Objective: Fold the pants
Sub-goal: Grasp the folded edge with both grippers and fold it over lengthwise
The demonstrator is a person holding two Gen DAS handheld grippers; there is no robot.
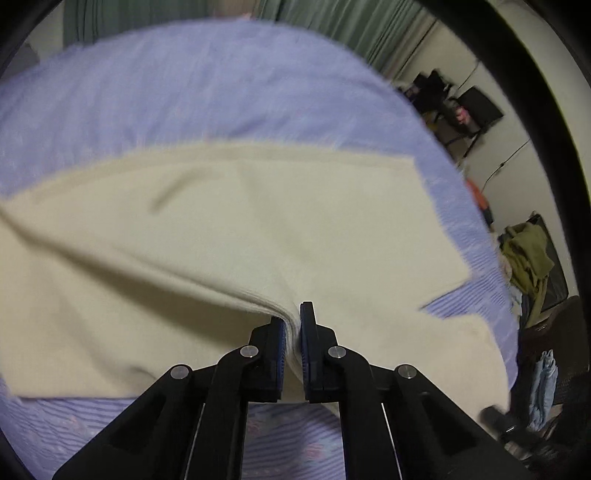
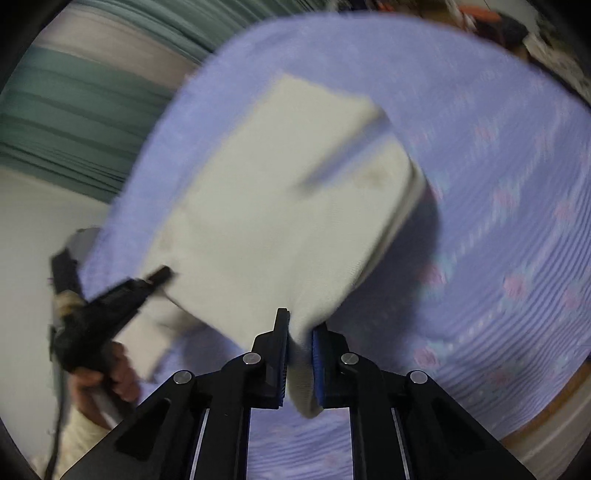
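Cream cloth filled most of what I saw through both wrist cameras: the pants [image 1: 229, 236] lay spread over a lavender striped bedspread [image 1: 207, 92] scattered with small pink flowers. Through the left wrist camera the left claw [image 1: 293, 325] sat at the bottom centre of the frame, its jaws drawn nearly together on a bunched fold of the pants, the blue pads [image 1: 281, 347] pressing the cloth from both sides. From that pinch a raised ridge of fabric ran off toward the left edge of the frame, while the rest of the garment stretched flat toward the upper right, ending in a straight edge near the bedspread's border. Green curtains [image 1: 332, 22] hung along the top of that frame, and a cluttered corner with an olive garment [image 1: 528, 254] showed at the far right.

Through the right wrist camera the right claw [image 2: 300, 328] was likewise clamped on the pants [image 2: 280, 206], with a thick fold of cream cloth caught between its pads and hanging down below them. The garment rose from there toward the upper middle of the frame, blurred, one edge lifted clear and throwing a shadow on the bedspread [image 2: 498, 147]. At the lower left I could see the left claw [image 2: 162, 275] gripping another part of the pants, with the person's hand [image 2: 114, 373] wrapped around its handle.
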